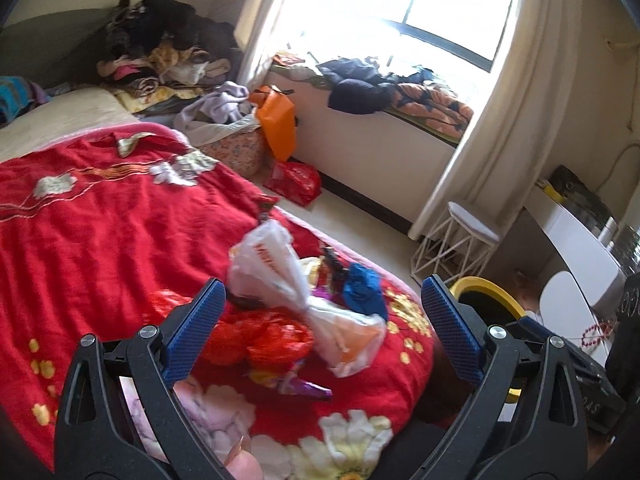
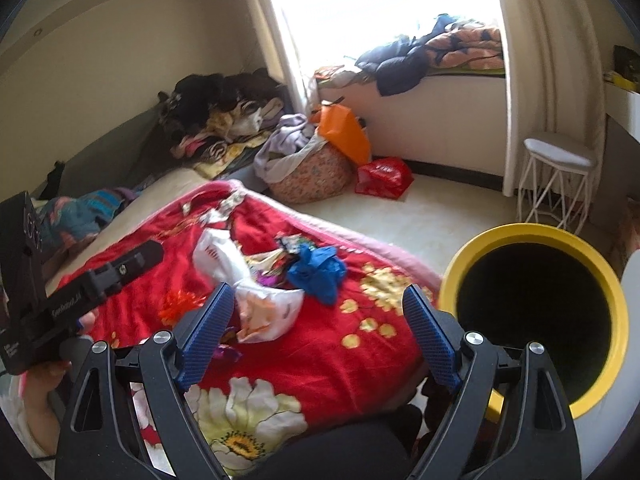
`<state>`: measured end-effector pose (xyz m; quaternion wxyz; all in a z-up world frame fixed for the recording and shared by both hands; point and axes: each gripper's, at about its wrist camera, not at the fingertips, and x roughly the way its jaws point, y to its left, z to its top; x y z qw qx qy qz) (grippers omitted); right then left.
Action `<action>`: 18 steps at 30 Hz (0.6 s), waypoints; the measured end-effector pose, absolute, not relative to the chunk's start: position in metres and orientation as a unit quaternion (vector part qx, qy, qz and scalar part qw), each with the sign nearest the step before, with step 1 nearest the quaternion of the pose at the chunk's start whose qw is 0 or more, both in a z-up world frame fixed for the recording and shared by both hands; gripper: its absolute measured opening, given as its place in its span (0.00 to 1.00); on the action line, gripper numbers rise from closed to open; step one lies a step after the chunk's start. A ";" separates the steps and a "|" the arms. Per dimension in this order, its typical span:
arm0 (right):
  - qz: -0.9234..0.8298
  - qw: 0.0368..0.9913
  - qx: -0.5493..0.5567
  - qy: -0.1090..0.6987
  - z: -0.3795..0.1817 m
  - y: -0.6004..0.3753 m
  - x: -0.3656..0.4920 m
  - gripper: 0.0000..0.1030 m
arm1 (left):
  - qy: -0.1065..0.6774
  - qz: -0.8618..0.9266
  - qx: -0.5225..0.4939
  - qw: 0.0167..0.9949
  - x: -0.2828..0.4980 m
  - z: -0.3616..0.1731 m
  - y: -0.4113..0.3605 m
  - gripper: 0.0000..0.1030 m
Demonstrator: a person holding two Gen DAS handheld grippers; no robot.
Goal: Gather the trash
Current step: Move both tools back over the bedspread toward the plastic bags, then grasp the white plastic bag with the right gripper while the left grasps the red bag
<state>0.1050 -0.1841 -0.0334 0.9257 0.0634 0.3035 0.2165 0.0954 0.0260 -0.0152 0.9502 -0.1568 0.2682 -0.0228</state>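
Observation:
Trash lies in a pile on the red flowered blanket (image 1: 100,220): a white plastic bag (image 1: 280,276), a crumpled red-orange bag (image 1: 260,336), a blue wad (image 1: 362,290) and small shiny wrappers (image 1: 304,390). My left gripper (image 1: 324,322) is open and empty, just above the pile. In the right wrist view the white bag (image 2: 256,300) and the blue wad (image 2: 316,270) lie ahead of my right gripper (image 2: 318,324), which is open and empty. A yellow-rimmed bin (image 2: 536,316) with a black inside stands at the bed's right; it also shows in the left wrist view (image 1: 488,288).
Clothes are piled at the bed's far end (image 1: 168,48) and on the window ledge (image 1: 400,92). A laundry basket (image 2: 312,176), an orange bag (image 2: 344,132) and a red bag (image 2: 384,176) sit on the floor. A white wire stool (image 2: 556,176) stands by the curtain.

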 end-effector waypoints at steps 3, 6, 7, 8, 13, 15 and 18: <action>0.226 0.920 0.057 0.315 -0.040 -0.171 0.109 0.81 | 0.268 -0.009 -0.161 0.950 0.094 -0.016 0.038 0.88; 0.231 0.915 0.047 0.327 -0.046 -0.157 0.116 0.81 | 0.269 0.005 -0.166 0.949 0.092 -0.020 0.050 0.88; 0.233 0.914 0.047 0.330 -0.047 -0.155 0.118 0.81 | 0.271 0.010 -0.168 0.948 0.091 -0.022 0.055 0.88; 0.236 0.911 0.047 0.334 -0.049 -0.152 0.121 0.81 | 0.271 0.016 -0.170 0.947 0.091 -0.023 0.060 0.88; 0.243 0.904 0.045 0.350 -0.060 -0.137 0.136 0.81 | 0.283 0.042 -0.175 0.942 0.089 -0.035 0.082 0.88; 0.244 0.899 0.047 0.360 -0.065 -0.134 0.145 0.81 | 0.291 0.051 -0.178 0.939 0.090 -0.043 0.091 0.88; 0.242 0.893 0.054 0.376 -0.075 -0.129 0.159 0.81 | 0.308 0.065 -0.184 0.931 0.090 -0.059 0.103 0.88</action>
